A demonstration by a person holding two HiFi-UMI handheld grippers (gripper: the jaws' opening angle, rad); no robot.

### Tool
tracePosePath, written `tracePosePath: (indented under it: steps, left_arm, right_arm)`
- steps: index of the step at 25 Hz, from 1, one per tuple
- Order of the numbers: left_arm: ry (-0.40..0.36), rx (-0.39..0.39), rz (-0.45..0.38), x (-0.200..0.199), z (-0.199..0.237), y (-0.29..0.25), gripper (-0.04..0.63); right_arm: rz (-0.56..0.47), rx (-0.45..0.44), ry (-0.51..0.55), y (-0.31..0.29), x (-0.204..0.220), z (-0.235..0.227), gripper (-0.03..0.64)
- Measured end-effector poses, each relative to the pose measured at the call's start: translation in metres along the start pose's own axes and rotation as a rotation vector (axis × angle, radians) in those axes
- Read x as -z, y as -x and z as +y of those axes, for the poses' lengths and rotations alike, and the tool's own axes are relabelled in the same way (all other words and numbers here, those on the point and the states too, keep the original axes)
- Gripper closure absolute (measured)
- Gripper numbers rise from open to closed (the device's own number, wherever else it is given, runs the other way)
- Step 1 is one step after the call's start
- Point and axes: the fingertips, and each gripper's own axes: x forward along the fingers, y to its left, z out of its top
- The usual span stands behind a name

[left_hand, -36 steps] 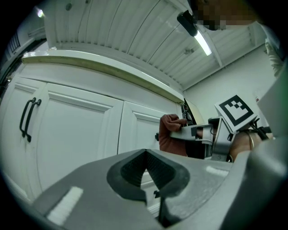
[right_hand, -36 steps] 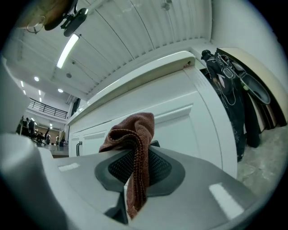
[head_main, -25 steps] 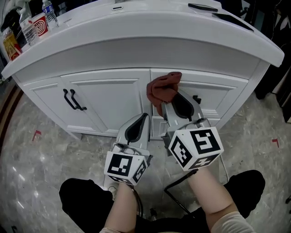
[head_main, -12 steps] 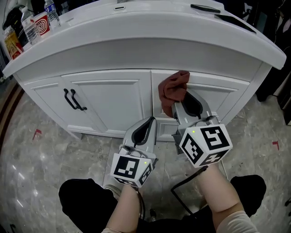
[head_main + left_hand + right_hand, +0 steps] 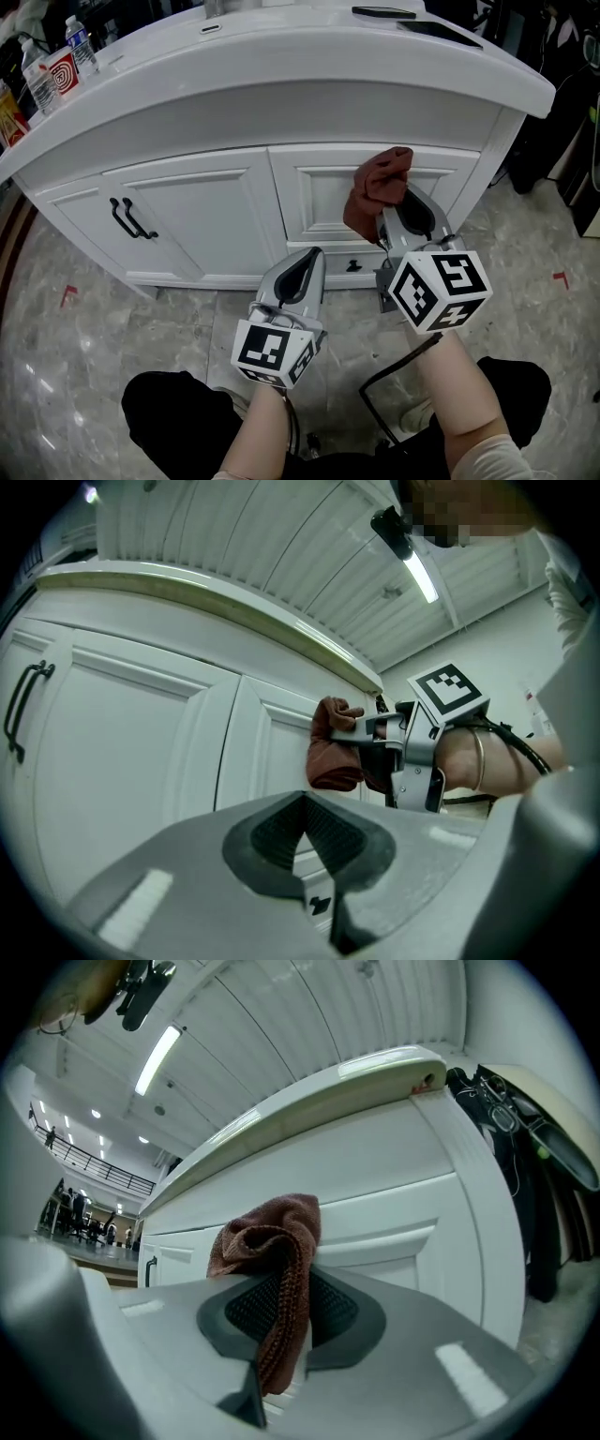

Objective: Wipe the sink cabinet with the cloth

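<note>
The right gripper (image 5: pixel 397 199) has its jaws pinching the brown cloth (image 5: pixel 375 187), which bunches up against the upper drawer front (image 5: pixel 319 202) of the white cabinet (image 5: pixel 187 211), just under the overhanging top. The left gripper (image 5: pixel 307 255) hangs lower beside it, jaws pressed together on nothing.

On my feed the white table (image 5: pixel 281 56) topping the sink cabinet (image 5: pixel 206 216) has a water bottle (image 5: pixel 77 37), a second bottle (image 5: pixel 37 82) and a red-and-white cup (image 5: pixel 62 70) at its left end. Two flat dark things (image 5: pixel 382 12) lie far right. The cabinet sits on grey marbled floor (image 5: pixel 112 337) with small red marks (image 5: pixel 68 296).
</note>
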Motion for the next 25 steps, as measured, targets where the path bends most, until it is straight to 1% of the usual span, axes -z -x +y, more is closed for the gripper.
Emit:
tracePosePath:
  steps: [5, 10, 12, 15, 20, 22, 23, 25]
  left_arm:
    - [-0.003, 0.019, -0.012, -0.007, -0.010, -0.005, 0.595]
    - [-0.002, 0.024, -0.004, -0.003, -0.015, -0.008, 0.595]
    - [-0.002, 0.030, -0.003, -0.002, -0.018, -0.010, 0.595]
    - [0.000, 0.042, 0.002, 0.001, -0.026, -0.015, 0.595]
    - [0.000, 0.062, 0.004, -0.001, -0.036, -0.016, 0.595]
    - [-0.003, 0.060, 0.004, -0.002, -0.035, -0.013, 0.595]
    - [-0.004, 0.056, 0.004, -0.002, -0.033, -0.011, 0.595]
    - [-0.005, 0.044, 0.006, -0.003, -0.028, -0.006, 0.595]
  right_arm:
    - [-0.001, 0.054, 0.022, 0.014, -0.006, -0.024, 0.526]
    - [-0.005, 0.161, 0.056, 0.033, -0.014, -0.063, 0.528]
    - [-0.006, 0.191, 0.053, 0.041, -0.016, -0.076, 0.528]
    - [-0.006, 0.213, 0.056, 0.047, -0.019, -0.085, 0.528]
    - [-0.008, 0.294, 0.042, 0.062, -0.025, -0.103, 0.528]
    - [-0.032, 0.292, 0.027, 0.064, -0.030, -0.096, 0.529]
    - [-0.045, 0.270, 0.017, 0.062, -0.032, -0.086, 0.529]
    - [-0.061, 0.192, -0.014, 0.053, -0.030, -0.056, 0.529]
